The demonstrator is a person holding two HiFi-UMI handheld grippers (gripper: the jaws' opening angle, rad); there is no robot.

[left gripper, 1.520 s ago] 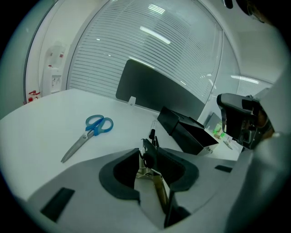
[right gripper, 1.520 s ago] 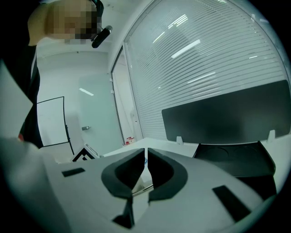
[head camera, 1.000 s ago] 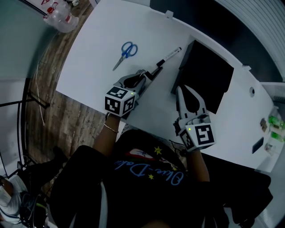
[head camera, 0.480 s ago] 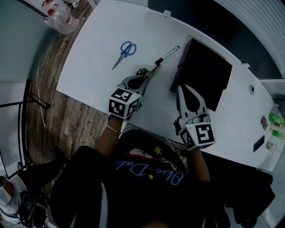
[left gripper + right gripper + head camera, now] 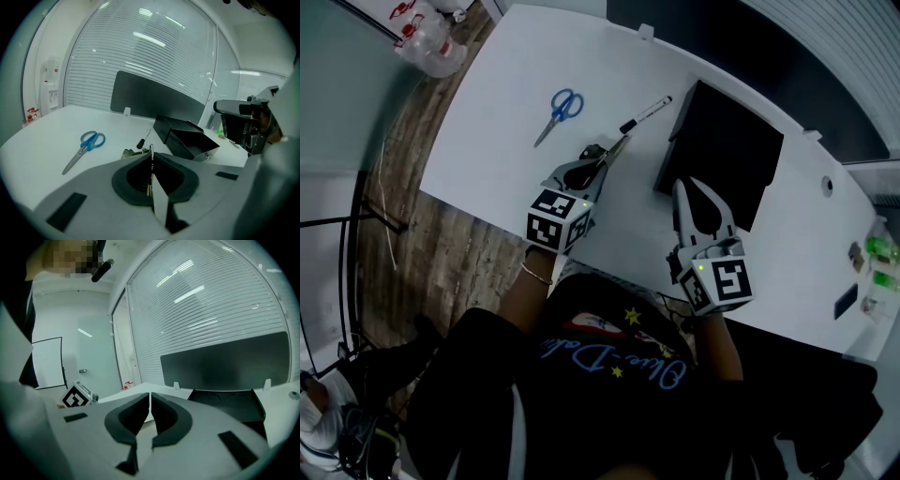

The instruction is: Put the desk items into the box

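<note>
- The left gripper (image 5: 606,155) sits over the middle of the white desk (image 5: 497,103). Its jaws have just been closing and are now pressed together on a thin metal item (image 5: 618,146).
- In the left gripper view, a sliver of the item stands up between the pads. More of it (image 5: 127,153) shows just beyond the tips of that gripper (image 5: 151,157). What kind of thing the item is, and whether it has left the desk, cannot be told.
- The item points towards the pen (image 5: 645,113), which lies just past it on the desk, apart from it.
- The scissors (image 5: 559,111), with blue handles, lie to the left of the pen, well clear of both grippers.
- The box (image 5: 727,155) is black and open. It stands on the right part of the desk, with the pen near its left wall.
- The right gripper (image 5: 681,186) has its jaws together with nothing between them. Its tips are just beside the box's near left corner.
- In the right gripper view, the box (image 5: 234,406) lies straight ahead of the closed tips (image 5: 150,399).
- The scissors (image 5: 85,147), the pen (image 5: 143,139) and the box (image 5: 185,136) also show in the left gripper view, none of them inside the box.
</note>
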